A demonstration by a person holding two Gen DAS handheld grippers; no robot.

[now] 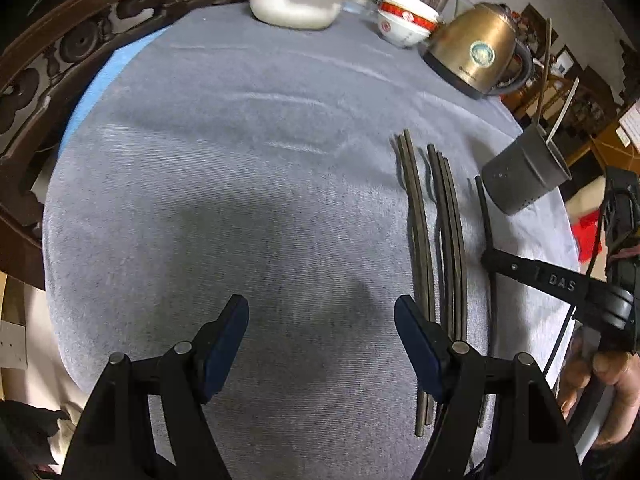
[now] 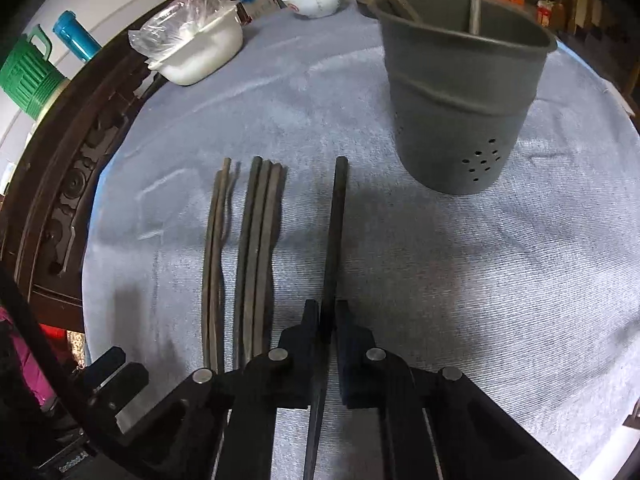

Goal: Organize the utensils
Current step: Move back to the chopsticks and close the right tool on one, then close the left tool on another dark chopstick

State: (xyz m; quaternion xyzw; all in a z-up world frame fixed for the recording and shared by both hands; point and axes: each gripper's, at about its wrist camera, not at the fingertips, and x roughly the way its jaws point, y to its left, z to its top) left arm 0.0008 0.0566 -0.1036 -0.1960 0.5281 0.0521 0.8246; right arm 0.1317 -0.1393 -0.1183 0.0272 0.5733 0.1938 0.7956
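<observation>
Right gripper (image 2: 328,316) fingers clamped on single chopstick (image 2: 336,216); left gripper (image 1: 320,320) wide, empty. Next: lift into utensil holder (image 2: 460,92) near counter's far edge.

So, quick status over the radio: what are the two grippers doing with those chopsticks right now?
Right gripper shut on one dark chopstick. Left gripper open, empty. Five dark chopsticks on the cloth. Grey perforated holder cup upright, path unobstructed.

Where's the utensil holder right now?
The grey utensil holder stands upright on the blue cloth, upper right in the right wrist view, right of the loose chopsticks. The left wrist view shows it at the right, before the kettle.
</observation>
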